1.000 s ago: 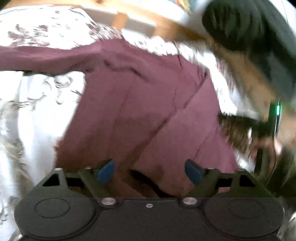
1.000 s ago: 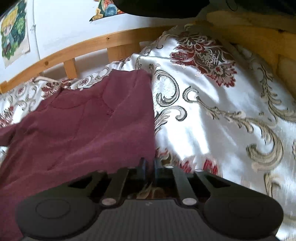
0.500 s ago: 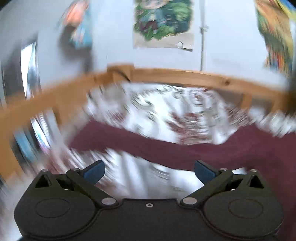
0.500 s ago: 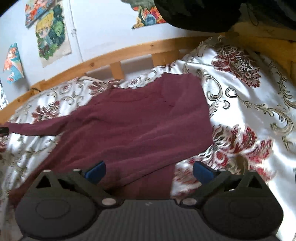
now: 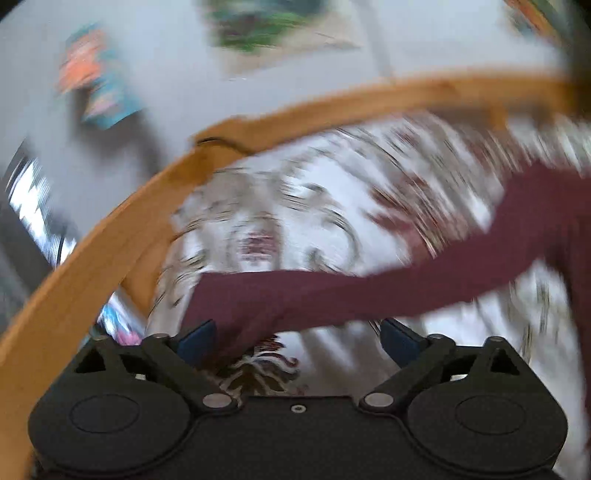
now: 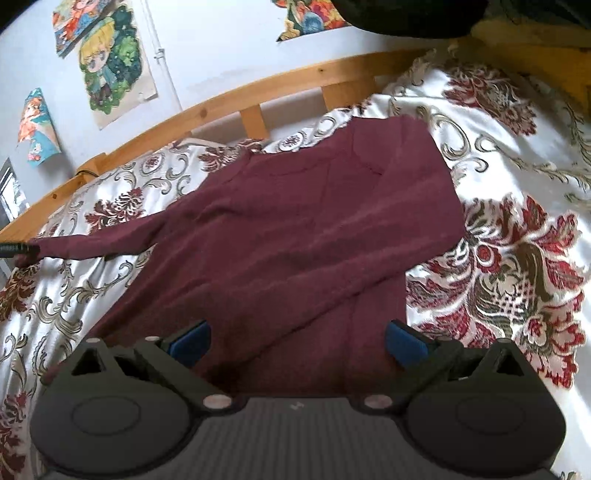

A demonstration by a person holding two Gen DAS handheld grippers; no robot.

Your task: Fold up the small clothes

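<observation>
A maroon long-sleeved top point(image 6: 295, 236) lies spread on the patterned bedspread point(image 6: 517, 236), its right side folded in over the body. My right gripper point(image 6: 297, 341) is open and empty just above the top's lower part. The top's left sleeve point(image 5: 332, 291) stretches out across the blurred left wrist view. My left gripper point(image 5: 297, 338) is open with the sleeve's cuff end lying between its blue pads point(image 5: 195, 338), nearest the left one. In the right wrist view the left gripper's tip point(image 6: 14, 249) shows at the sleeve end.
A wooden bed rail point(image 6: 280, 88) curves along the far side and also around the left point(image 5: 110, 236). Cartoon posters point(image 6: 110, 62) hang on the wall behind. A dark object point(image 6: 406, 14) hangs at the top right.
My right gripper opened, let go of the top's edge and pulled back. My left gripper swung away from the top's body to the end of the left sleeve.
</observation>
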